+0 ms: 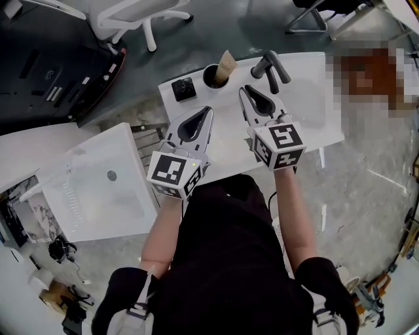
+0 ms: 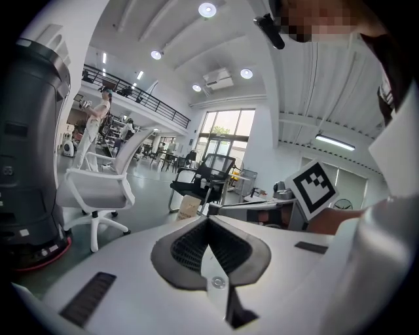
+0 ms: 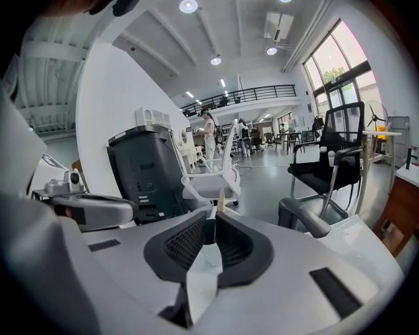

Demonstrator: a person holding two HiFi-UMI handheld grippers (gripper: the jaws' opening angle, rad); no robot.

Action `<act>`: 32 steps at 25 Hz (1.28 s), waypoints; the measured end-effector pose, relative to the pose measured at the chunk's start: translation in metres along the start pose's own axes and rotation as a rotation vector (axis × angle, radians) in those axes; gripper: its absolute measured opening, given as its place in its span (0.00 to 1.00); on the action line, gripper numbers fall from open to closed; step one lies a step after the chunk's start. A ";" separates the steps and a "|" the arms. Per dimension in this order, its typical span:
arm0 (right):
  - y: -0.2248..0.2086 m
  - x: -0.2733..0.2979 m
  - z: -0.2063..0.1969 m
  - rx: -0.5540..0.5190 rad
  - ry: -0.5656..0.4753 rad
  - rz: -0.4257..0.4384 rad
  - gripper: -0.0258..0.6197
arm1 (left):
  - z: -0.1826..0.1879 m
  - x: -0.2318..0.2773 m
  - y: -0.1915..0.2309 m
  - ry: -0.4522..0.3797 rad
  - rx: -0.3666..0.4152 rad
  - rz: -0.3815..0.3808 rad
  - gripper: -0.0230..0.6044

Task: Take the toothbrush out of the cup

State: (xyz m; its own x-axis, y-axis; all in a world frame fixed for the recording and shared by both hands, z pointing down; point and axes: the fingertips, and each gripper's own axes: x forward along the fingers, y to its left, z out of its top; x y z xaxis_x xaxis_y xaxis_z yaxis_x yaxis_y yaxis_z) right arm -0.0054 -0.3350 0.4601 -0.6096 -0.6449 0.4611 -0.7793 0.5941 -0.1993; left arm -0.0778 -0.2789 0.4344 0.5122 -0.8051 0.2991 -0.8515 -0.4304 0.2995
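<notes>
A black cup (image 1: 213, 76) stands at the far edge of the white table (image 1: 308, 124), and a toothbrush in a tan card pack (image 1: 226, 65) sticks up out of it. My right gripper (image 1: 243, 90) hovers just in front of the cup and points at it. Its jaws are a narrow slit apart with nothing between them. In the right gripper view the pack (image 3: 221, 198) rises straight beyond the gripper's tips (image 3: 211, 220). My left gripper (image 1: 209, 111) is shut and empty, a little nearer and to the left. The pack (image 2: 188, 208) shows ahead of its tips (image 2: 208, 218).
A dark grey faucet (image 1: 270, 69) stands right of the cup, close to the right gripper. A small black box (image 1: 183, 88) sits left of the cup. A white cabinet (image 1: 98, 190) is at the left. An office chair (image 1: 144, 16) and a black machine (image 1: 46, 65) stand beyond the table.
</notes>
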 end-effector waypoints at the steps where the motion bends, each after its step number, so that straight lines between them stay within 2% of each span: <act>1: -0.001 0.005 -0.002 0.003 0.006 0.000 0.10 | 0.000 0.000 0.003 -0.001 -0.003 0.002 0.06; 9: -0.007 0.041 -0.012 0.012 0.052 0.003 0.19 | -0.009 0.002 0.019 0.011 -0.034 0.018 0.06; 21: -0.018 0.090 -0.014 0.032 0.066 0.019 0.20 | -0.017 0.004 0.029 0.039 -0.030 0.026 0.06; 32: -0.021 0.102 -0.012 0.018 0.076 0.004 0.18 | -0.020 -0.001 0.033 0.044 -0.036 0.040 0.06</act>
State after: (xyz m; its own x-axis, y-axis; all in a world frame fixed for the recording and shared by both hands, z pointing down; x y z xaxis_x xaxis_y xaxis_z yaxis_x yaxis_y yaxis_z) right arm -0.0497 -0.4070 0.5220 -0.6007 -0.6034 0.5244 -0.7796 0.5875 -0.2170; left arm -0.1039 -0.2844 0.4617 0.4832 -0.8020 0.3510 -0.8671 -0.3829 0.3187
